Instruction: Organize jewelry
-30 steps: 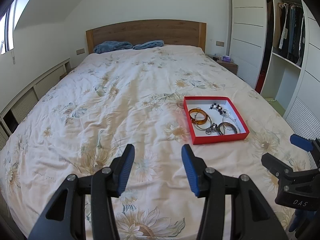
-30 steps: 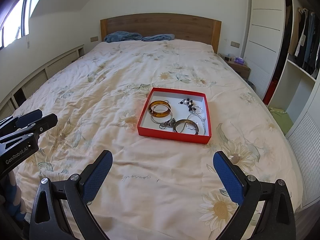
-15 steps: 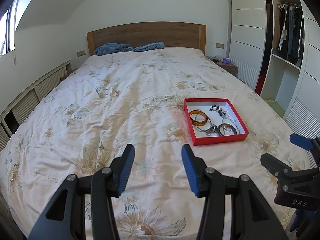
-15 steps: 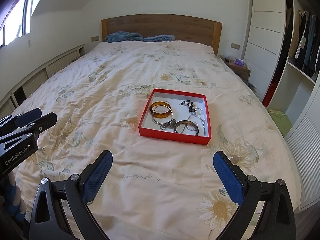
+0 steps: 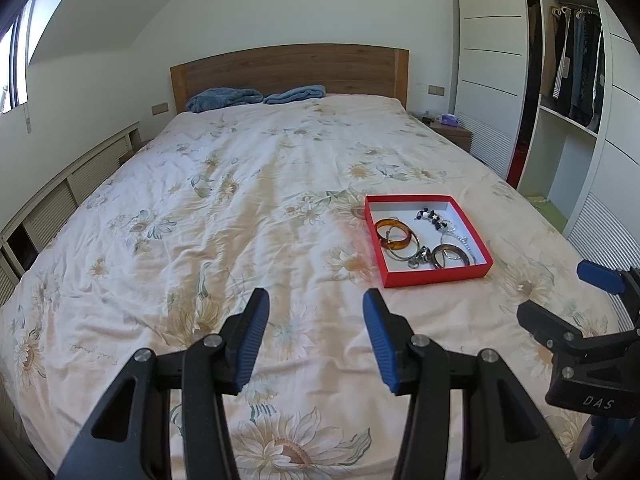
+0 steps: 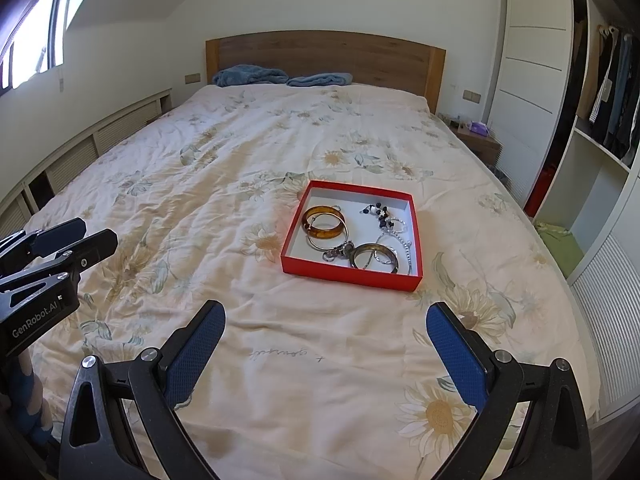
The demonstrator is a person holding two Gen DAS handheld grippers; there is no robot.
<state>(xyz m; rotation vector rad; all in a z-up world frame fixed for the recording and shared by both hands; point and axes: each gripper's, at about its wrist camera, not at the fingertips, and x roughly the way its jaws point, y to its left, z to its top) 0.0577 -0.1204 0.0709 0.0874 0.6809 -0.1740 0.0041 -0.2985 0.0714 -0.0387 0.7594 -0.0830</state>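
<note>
Beyond both grippers' empty, parted jaws, the red jewelry tray (image 6: 349,274) lies on the bed (image 6: 200,184).

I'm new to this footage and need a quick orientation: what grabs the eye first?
A red tray of tangled bangles and chains sits on the flowered bedspread, right of centre. Both sets of tongs, left and right, hover open and empty over the bed's near end.
</note>
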